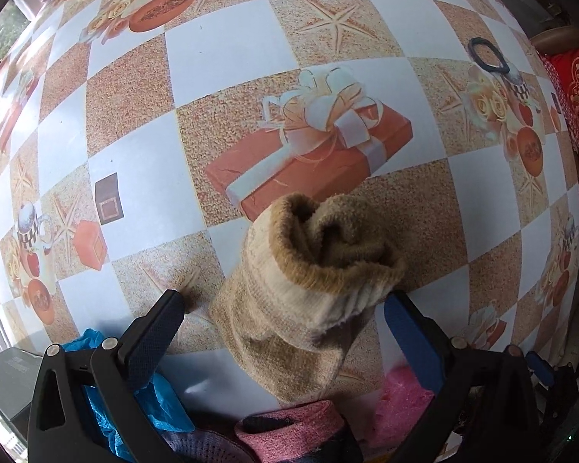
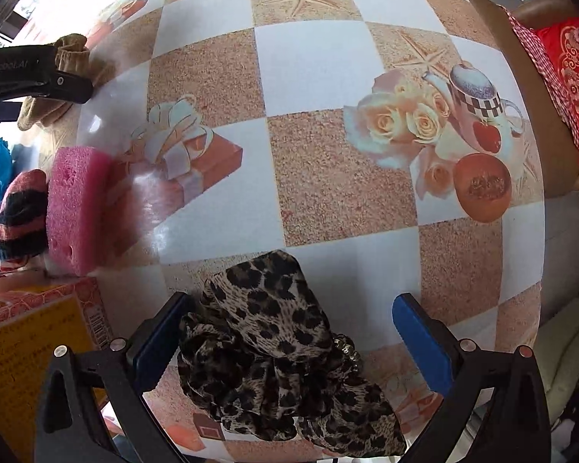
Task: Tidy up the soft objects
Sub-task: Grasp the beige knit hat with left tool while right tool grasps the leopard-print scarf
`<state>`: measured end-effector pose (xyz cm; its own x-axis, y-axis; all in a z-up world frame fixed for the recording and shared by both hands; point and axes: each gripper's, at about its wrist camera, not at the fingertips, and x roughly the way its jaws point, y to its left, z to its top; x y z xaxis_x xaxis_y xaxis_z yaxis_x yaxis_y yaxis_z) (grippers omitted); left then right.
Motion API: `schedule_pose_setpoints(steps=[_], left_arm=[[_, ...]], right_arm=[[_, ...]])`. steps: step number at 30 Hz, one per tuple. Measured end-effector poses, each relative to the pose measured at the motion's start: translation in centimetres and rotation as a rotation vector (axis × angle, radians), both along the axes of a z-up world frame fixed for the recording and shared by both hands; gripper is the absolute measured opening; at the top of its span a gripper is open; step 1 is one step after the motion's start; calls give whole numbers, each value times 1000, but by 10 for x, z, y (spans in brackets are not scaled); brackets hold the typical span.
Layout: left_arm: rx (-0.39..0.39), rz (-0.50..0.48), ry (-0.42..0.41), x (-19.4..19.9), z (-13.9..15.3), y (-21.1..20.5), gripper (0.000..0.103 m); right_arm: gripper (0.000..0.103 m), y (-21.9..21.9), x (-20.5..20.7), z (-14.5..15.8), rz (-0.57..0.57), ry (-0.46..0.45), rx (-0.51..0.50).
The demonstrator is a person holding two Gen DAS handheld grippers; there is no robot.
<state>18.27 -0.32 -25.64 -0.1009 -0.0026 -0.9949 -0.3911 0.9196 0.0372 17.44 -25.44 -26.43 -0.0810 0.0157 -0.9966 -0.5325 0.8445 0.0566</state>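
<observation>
A rolled beige sock (image 1: 308, 293) lies on the patterned tablecloth between the wide-open fingers of my left gripper (image 1: 285, 308); the right finger (image 1: 413, 335) is close to its cuff. The same sock (image 2: 63, 77) shows at the far left of the right wrist view under the left gripper. A leopard-print scarf (image 2: 274, 351) lies bunched between the wide-open fingers of my right gripper (image 2: 293, 328), touching neither pad clearly. A pink sponge (image 2: 79, 210), a pink-and-black striped sock (image 2: 21, 218) and a blue crinkled cloth (image 1: 135, 397) lie close together.
A black hair tie (image 1: 488, 56) lies far right on the table. A yellow-and-red printed box (image 2: 31, 347) sits at the table's near left. A chair with a red cushion (image 2: 575, 88) stands past the right table edge (image 2: 540, 231).
</observation>
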Motion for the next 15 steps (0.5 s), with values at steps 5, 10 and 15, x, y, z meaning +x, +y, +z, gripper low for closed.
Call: schedule_pose_setpoints(steps=[5, 10, 15], left_arm=[[-4, 15, -5, 12, -7, 7, 98], [-5, -80, -62, 18, 18, -6, 28], [-16, -50, -96, 15, 34, 2, 24]], right_arm=[[103, 10, 1, 0, 56, 30, -25], [87, 15, -9, -1, 69, 31, -31], [26, 14, -16, 14, 97, 5, 2]])
